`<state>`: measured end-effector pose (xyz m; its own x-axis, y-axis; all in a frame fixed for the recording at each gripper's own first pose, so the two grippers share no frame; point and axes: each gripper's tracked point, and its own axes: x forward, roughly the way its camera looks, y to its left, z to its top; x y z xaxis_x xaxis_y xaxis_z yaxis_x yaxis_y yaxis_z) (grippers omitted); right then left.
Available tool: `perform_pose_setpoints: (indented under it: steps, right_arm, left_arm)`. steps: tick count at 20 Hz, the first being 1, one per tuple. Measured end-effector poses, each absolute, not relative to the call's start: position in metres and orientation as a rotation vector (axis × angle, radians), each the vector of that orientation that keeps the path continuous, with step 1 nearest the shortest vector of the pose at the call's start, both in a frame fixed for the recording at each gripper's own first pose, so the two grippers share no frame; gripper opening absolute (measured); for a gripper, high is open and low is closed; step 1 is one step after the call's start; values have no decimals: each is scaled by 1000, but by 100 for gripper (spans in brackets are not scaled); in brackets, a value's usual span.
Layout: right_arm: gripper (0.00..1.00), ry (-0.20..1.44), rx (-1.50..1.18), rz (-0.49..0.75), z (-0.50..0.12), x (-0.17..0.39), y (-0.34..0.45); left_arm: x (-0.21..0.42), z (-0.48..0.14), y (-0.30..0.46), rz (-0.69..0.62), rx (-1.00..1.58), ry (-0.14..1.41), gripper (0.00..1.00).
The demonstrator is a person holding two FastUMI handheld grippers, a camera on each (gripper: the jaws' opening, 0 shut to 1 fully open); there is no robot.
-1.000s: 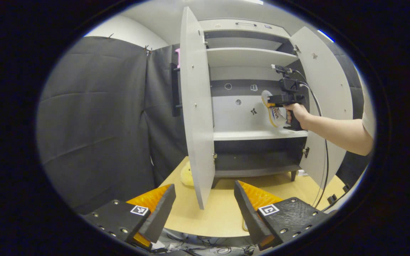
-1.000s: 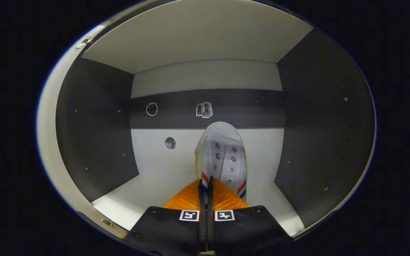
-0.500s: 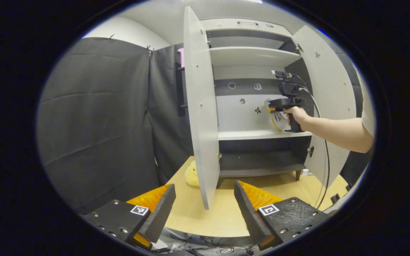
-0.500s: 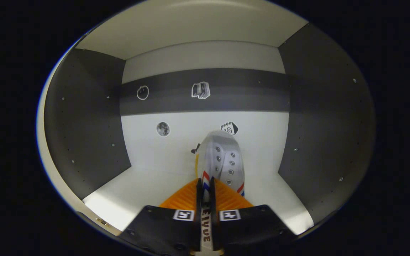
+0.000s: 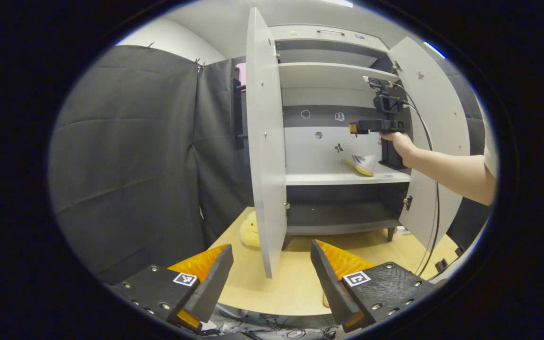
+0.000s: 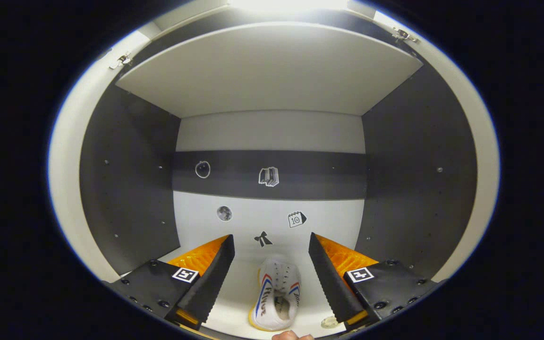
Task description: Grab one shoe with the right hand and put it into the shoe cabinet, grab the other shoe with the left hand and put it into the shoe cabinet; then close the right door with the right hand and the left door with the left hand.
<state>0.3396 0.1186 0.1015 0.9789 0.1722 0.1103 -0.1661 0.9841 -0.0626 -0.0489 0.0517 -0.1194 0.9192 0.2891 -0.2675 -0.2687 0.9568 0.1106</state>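
Right gripper view, lower centre: the shoe (image 6: 276,301) rests on the cabinet shelf (image 6: 234,293), right tongs (image 6: 272,278) released above it. Left tongs (image 5: 272,278) spread, holding nothing. Withdraw straight back, clear of the doors.

Left view far; right inside cabinet (image 5: 343,177).

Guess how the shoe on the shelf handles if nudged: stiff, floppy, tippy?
The shoe looks like canvas with a rubber sole, so probably a soft upper, stiffer base. It lies flat on the shelf, so unlikely to tip or roll. Likely light; a nudge from the open right gripper would probably slide it.
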Motion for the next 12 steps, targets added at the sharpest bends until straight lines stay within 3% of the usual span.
perform_pose_setpoints:
  steps: [6,12]
  right_arm:
    - [97,-74,8,225,76,247,112]
    - [98,94,-38,164,-5,159,64]
  left_arm:
    - [-40,-159,36,165,78,324,95]
    - [-6,-237,-17,-50,-42,450,95]
